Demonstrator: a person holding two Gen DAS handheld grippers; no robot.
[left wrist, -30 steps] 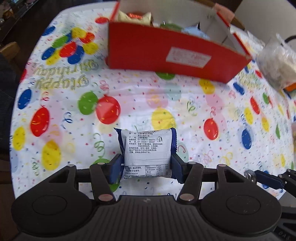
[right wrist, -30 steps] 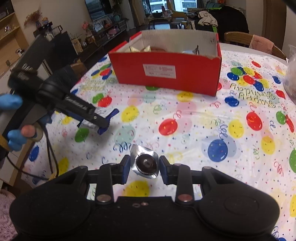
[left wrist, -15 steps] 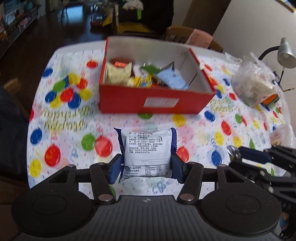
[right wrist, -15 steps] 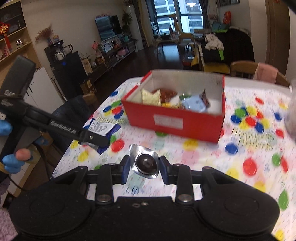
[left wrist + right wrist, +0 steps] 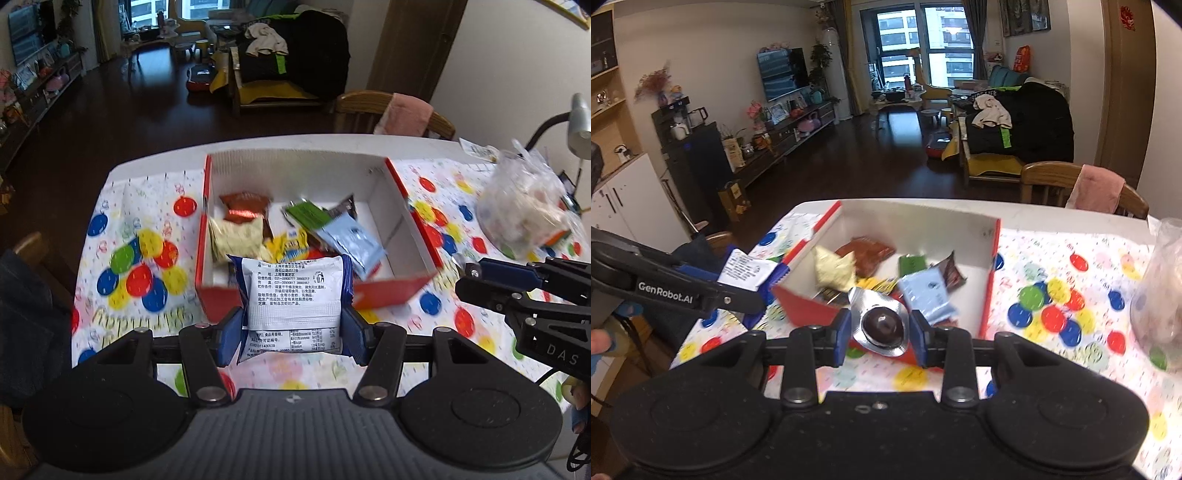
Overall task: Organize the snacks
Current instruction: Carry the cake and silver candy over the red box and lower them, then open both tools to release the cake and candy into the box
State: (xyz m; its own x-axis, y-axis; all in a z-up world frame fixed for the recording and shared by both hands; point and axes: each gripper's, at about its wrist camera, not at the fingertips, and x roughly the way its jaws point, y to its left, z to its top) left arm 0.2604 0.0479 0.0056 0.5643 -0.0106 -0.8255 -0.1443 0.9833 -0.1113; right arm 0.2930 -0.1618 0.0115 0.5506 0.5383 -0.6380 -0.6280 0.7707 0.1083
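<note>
Red box (image 5: 391, 295) now lay below both grippers — left (image 5: 293, 328) clamped on wht packet (image 5: 293, 291), right (image 5: 881, 332) on foil choc (image 5: 881, 325) — risen, drop-in next.

White table (image 5: 155, 162) under balloon-print cloth (image 5: 140, 236), bearing red box (image 5: 391, 295) and clear bag (image 5: 524, 210).

Both claws raised since earlier frames, now looking down into red box (image 5: 391, 291) interior instead of at its front wall. Left claw (image 5: 291, 332) with white packet (image 5: 293, 291) advanced from mid-bench to box's near wall. Right claw (image 5: 881, 332) with foil-wrapped chocolate (image 5: 881, 326) likewise at near wall.
</note>
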